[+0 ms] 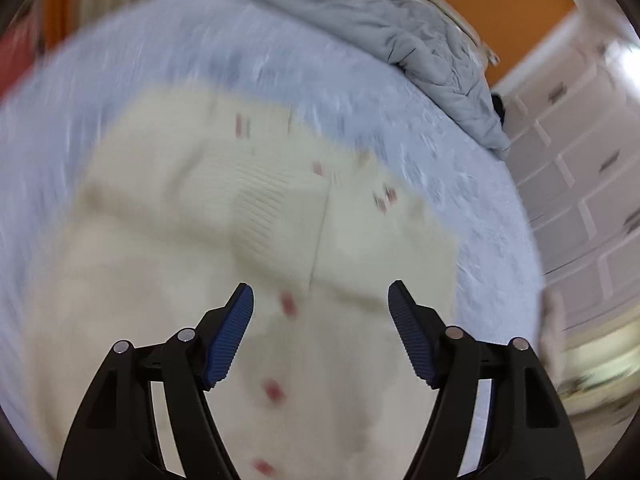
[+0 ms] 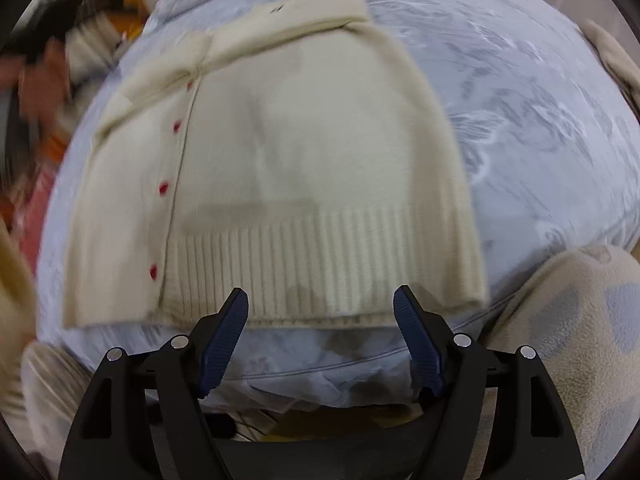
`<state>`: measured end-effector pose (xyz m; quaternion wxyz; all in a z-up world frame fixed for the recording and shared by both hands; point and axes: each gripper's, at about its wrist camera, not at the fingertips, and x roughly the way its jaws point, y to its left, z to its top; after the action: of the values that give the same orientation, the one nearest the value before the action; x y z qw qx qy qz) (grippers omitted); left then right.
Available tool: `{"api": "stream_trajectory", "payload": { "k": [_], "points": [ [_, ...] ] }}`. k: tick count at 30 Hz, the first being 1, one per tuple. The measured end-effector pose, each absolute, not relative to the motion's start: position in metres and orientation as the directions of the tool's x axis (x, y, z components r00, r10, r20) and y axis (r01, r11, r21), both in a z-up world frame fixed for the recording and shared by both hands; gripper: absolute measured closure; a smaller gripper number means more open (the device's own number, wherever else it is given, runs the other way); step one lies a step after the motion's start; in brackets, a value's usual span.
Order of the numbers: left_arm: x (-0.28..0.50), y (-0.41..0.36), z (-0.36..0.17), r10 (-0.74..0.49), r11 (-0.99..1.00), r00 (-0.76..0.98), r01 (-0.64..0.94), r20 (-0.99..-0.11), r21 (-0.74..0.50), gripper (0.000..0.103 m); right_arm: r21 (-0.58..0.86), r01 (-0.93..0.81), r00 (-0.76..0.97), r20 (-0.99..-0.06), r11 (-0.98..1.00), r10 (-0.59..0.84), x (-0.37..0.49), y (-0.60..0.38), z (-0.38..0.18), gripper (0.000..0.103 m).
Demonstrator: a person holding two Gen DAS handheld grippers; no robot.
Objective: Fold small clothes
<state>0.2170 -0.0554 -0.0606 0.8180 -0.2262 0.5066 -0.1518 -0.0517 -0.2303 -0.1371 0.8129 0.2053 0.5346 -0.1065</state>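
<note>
Cardigan flat on bed, left gripper released, right gripper released, both empty

Left gripper jaws spread wide, empty; right gripper likewise

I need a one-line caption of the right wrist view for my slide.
Open right gripper poised at the ribbed hem of a cream cardigan with red buttons, lying on a pale blue bed cover.
</note>
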Motion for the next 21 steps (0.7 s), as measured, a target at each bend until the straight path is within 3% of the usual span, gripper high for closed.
{"api": "stream_trajectory", "payload": {
  "k": [5, 10, 14, 17, 21],
  "points": [
    [0.18, 0.004, -0.092, -0.429, 0.828, 0.429, -0.165, -0.795, -0.536, 0.033, 0.285, 0.385, 0.461, -0.883, 0.878, 0.085, -0.044, -0.246, -0.127, 0.028],
    [0.17, 0.089, -0.102, -0.316, 0.805, 0.457, -0.334, -0.832, -0.489, 0.03, 0.179, 0.215, 0.548, -0.836, 0.96, 0.033, 0.036, -0.227, -0.092, 0.027],
    [0.158, 0.127, -0.119, -0.274, 0.803, 0.436, -0.387, -0.857, -0.453, 0.028, 0.064, 0.023, 0.608, -0.793, 0.998, 0.037, 0.131, -0.178, -0.067, 0.027],
    [0.153, 0.136, -0.135, -0.295, 0.789, 0.407, -0.406, -0.865, -0.461, 0.028, -0.06, -0.146, 0.606, -0.794, 0.988, 0.041, 0.21, -0.126, -0.072, 0.038],
    [0.154, 0.134, -0.139, -0.299, 0.813, 0.4, -0.368, -0.866, -0.451, 0.023, -0.125, -0.203, 0.54, -0.842, 0.971, 0.004, 0.273, -0.085, -0.098, 0.039]
  ]
}}
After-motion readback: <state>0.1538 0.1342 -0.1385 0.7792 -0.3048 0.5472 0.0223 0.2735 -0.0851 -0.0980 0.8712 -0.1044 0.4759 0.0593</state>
